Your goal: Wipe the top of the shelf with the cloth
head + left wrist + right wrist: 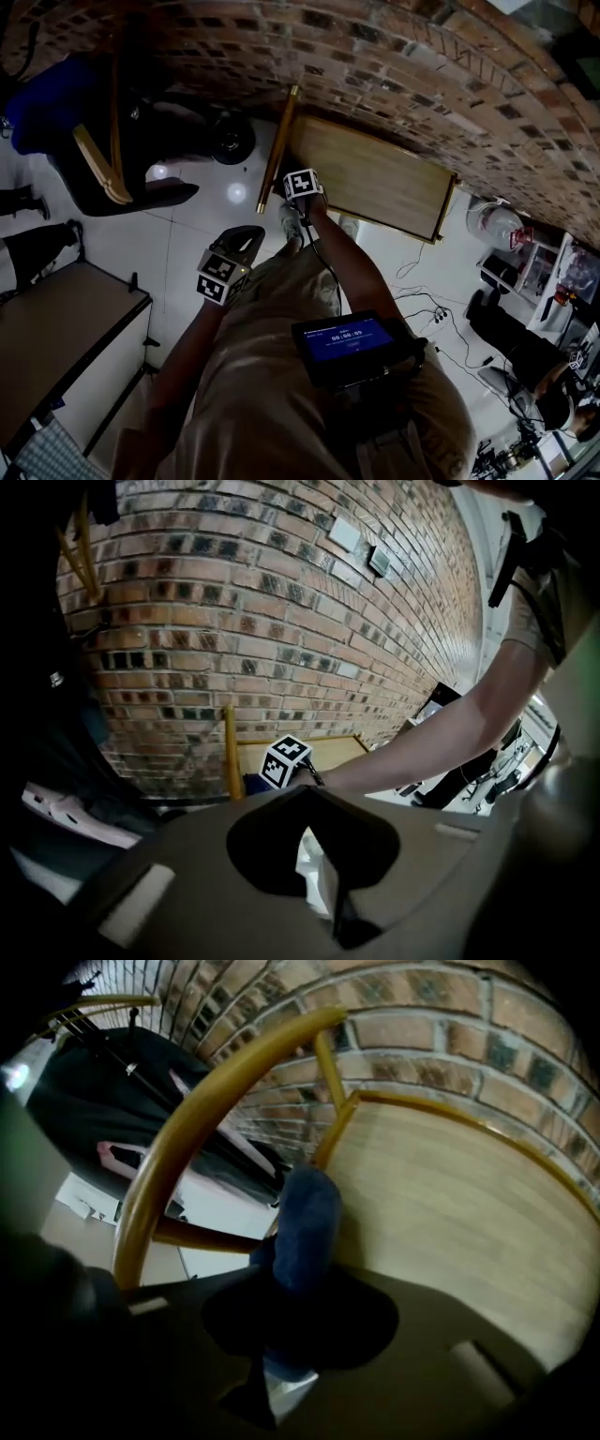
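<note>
The shelf top (375,178) is a pale wooden board against the brick wall, with a yellow rail (278,150) at its left end. My right gripper (298,187) is at that left end, shut on a dark blue cloth (305,1218). The cloth hangs at the corner of the board (450,1213), beside the curved yellow rail (183,1124). Whether it touches the wood I cannot tell. My left gripper (239,246) hangs lower over the white floor, apart from the shelf; its jaws (314,855) meet with nothing in them. It sees the right gripper's marker cube (284,761) and the shelf top (333,750).
The brick wall (394,66) runs behind the shelf. A dark chair (122,169) stands left of it and a table (56,328) at lower left. A water jug (495,225), shelving and floor cables (441,319) lie to the right. A tablet (347,342) hangs on the person's chest.
</note>
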